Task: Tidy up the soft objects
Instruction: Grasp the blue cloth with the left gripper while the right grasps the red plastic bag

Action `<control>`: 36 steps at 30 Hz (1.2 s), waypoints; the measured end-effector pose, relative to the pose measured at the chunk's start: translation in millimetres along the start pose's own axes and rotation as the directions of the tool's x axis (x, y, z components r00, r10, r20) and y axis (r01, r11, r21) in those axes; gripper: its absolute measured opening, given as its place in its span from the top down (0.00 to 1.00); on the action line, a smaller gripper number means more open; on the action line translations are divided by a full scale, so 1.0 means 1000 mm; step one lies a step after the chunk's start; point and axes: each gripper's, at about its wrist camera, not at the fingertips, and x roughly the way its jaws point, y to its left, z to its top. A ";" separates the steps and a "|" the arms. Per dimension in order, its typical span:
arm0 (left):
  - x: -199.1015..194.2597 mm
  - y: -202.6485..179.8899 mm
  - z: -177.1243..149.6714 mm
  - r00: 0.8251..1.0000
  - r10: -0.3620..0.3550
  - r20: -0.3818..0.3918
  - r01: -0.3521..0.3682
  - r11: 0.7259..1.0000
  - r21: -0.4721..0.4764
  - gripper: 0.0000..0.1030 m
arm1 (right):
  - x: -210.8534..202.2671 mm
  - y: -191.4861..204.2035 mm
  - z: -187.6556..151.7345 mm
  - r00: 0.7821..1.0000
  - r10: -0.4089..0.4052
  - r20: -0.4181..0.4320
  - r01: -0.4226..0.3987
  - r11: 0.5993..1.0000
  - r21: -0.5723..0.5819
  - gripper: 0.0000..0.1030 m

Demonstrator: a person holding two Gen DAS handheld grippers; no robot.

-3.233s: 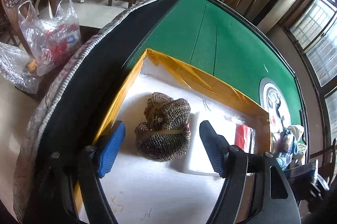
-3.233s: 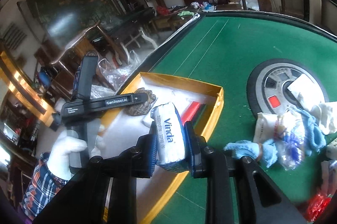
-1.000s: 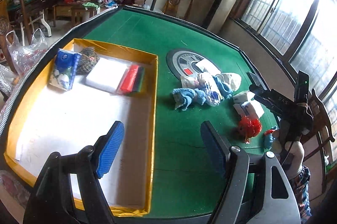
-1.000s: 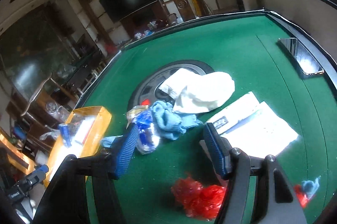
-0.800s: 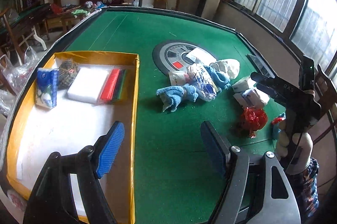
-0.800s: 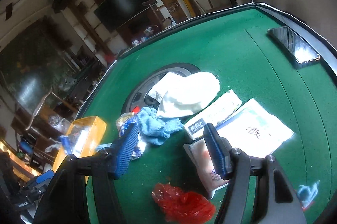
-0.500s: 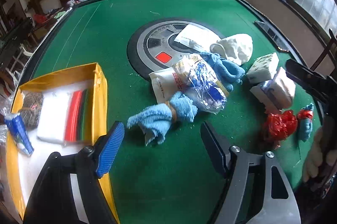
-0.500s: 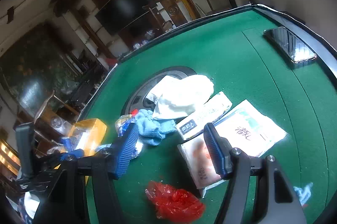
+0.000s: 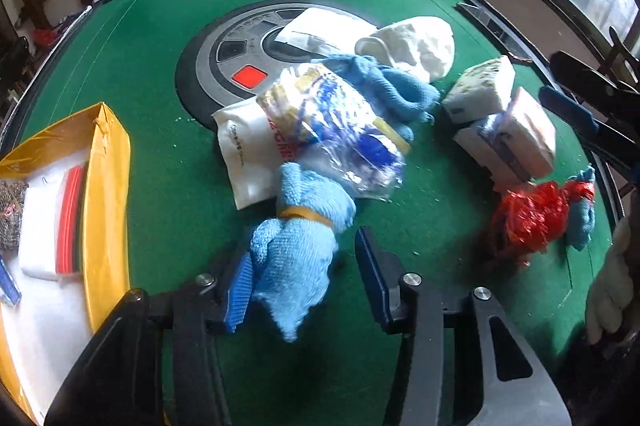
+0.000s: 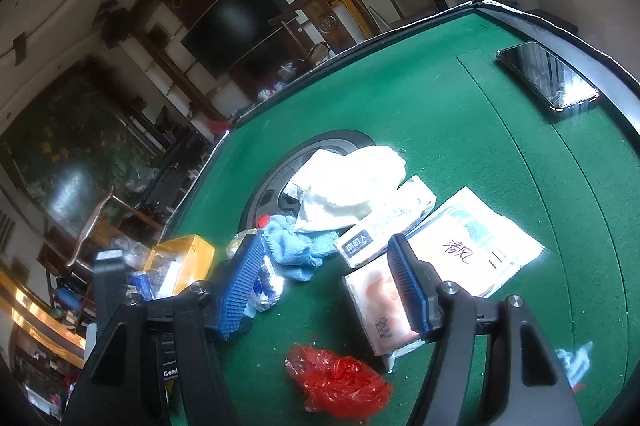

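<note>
Since a second ago, left gripper [image 9: 304,278] swung off the yellow tray [image 9: 108,186] and dropped over the pile on the green felt table [image 9: 152,38]; tray then sat at the left edge of its view, where before it filled the lower left. Jaws were closing, with the light blue cloth [image 9: 298,250] between them. Left pad touched the cloth's edge, right pad stood clear of it (so no grip yet).

Cloth looked like a soft terry towel, bunched and tied round the middle with a yellow band, loose end hanging toward the camera. It lay on the felt just beside the tray, its far end against a crinkled clear plastic pack with blue print [image 9: 340,122] and a white pouch [image 9: 248,154].

Further back: a second blue cloth [image 9: 392,86], a white cloth bundle [image 9: 416,46], two tissue packs [image 9: 504,122], a red plastic bag [image 9: 528,218].

Tray held a white block, red strips and a brown knitted thing at its far left.

Right gripper [image 10: 324,282] hung partly open over the same pile, nothing between its pads. Below it, a pink-white tissue pack [image 10: 380,310] and the red bag [image 10: 340,382]; a phone [image 10: 548,78] lay near the table rim.
</note>
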 end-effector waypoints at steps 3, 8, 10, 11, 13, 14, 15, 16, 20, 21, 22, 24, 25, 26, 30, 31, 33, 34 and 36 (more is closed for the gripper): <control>0.001 -0.006 -0.004 1.000 -0.006 -0.015 0.006 1.000 -0.003 0.55 | 0.002 0.001 -0.001 1.000 0.000 -0.010 0.000 1.000 0.000 0.42; 0.005 -0.005 0.004 1.000 0.016 0.020 -0.015 0.997 -0.070 0.48 | 0.005 0.003 -0.003 1.000 -0.008 -0.019 0.008 1.000 -0.010 0.42; 0.003 0.000 0.003 0.999 -0.022 0.040 0.026 0.994 -0.106 0.59 | 0.005 0.004 -0.003 1.000 -0.007 -0.018 0.006 1.000 -0.015 0.42; 0.002 0.003 0.001 0.998 -0.050 0.044 0.055 0.990 -0.126 0.74 | 0.005 0.004 -0.003 1.000 -0.006 -0.017 0.005 1.000 -0.018 0.42; -0.009 0.011 -0.008 0.993 -0.088 0.072 0.100 0.979 -0.176 0.74 | 0.006 0.003 -0.004 1.000 -0.006 -0.016 0.006 1.000 -0.020 0.42; -0.017 0.014 -0.013 0.991 -0.098 0.095 0.115 0.975 -0.191 0.74 | 0.006 0.003 -0.004 1.000 -0.002 -0.020 0.002 1.000 -0.018 0.42; -0.027 0.017 -0.019 0.987 -0.108 0.119 0.131 0.970 -0.203 0.74 | 0.007 0.003 -0.004 1.000 0.006 -0.027 -0.007 1.000 -0.016 0.42; -0.037 0.020 -0.026 0.983 -0.118 0.143 0.148 0.965 -0.215 0.74 | 0.008 0.003 -0.004 0.999 0.016 -0.035 -0.017 1.000 -0.013 0.42; -0.074 0.034 -0.051 0.962 -0.130 0.239 0.191 0.948 -0.253 0.74 | 0.012 0.007 -0.008 0.998 0.037 -0.054 -0.039 0.999 -0.036 0.42; -0.084 0.037 -0.059 0.957 -0.129 0.261 0.199 0.945 -0.261 0.74 | 0.013 0.010 -0.009 0.998 0.037 -0.055 -0.039 0.998 -0.049 0.42; -0.090 0.040 -0.065 0.950 -0.130 0.284 0.209 0.940 -0.270 0.74 | 0.013 0.012 -0.011 0.998 0.032 -0.053 -0.035 0.997 -0.065 0.42; -0.103 0.047 -0.077 0.938 -0.132 0.321 0.228 0.932 -0.281 0.74 | 0.014 0.017 -0.013 0.998 0.017 -0.054 -0.022 0.995 -0.096 0.42; -0.108 0.050 -0.080 0.934 -0.130 0.332 0.229 0.932 -0.281 0.74 | 0.013 0.020 -0.015 0.998 0.016 -0.056 -0.022 0.994 -0.108 0.42; -0.112 0.053 -0.083 0.932 -0.122 0.341 0.224 0.933 -0.281 0.74 | 0.013 0.022 -0.016 0.998 0.023 -0.059 -0.030 0.993 -0.116 0.42; -0.125 0.072 -0.097 0.930 -0.072 0.360 0.189 0.935 -0.300 0.74 | 0.000 0.032 -0.023 0.990 0.108 -0.095 -0.119 0.987 -0.111 0.42; -0.128 0.077 -0.101 0.930 -0.068 0.362 0.187 0.934 -0.305 0.74 | -0.004 0.037 -0.028 0.990 0.098 -0.098 -0.111 0.985 -0.133 0.42; -0.129 0.086 -0.107 0.929 -0.060 0.366 0.185 0.931 -0.316 0.74 | -0.005 0.045 -0.037 0.990 0.056 -0.131 -0.080 0.979 -0.188 0.42; -0.129 0.090 -0.111 0.928 -0.057 0.369 0.185 0.928 -0.323 0.74 | -0.003 0.048 -0.042 0.987 0.026 -0.157 -0.060 0.975 -0.215 0.42; -0.128 0.099 -0.118 0.927 -0.057 0.371 0.193 0.920 -0.341 0.74 | 0.003 0.053 -0.050 0.981 -0.073 -0.177 0.019 0.958 -0.288 0.42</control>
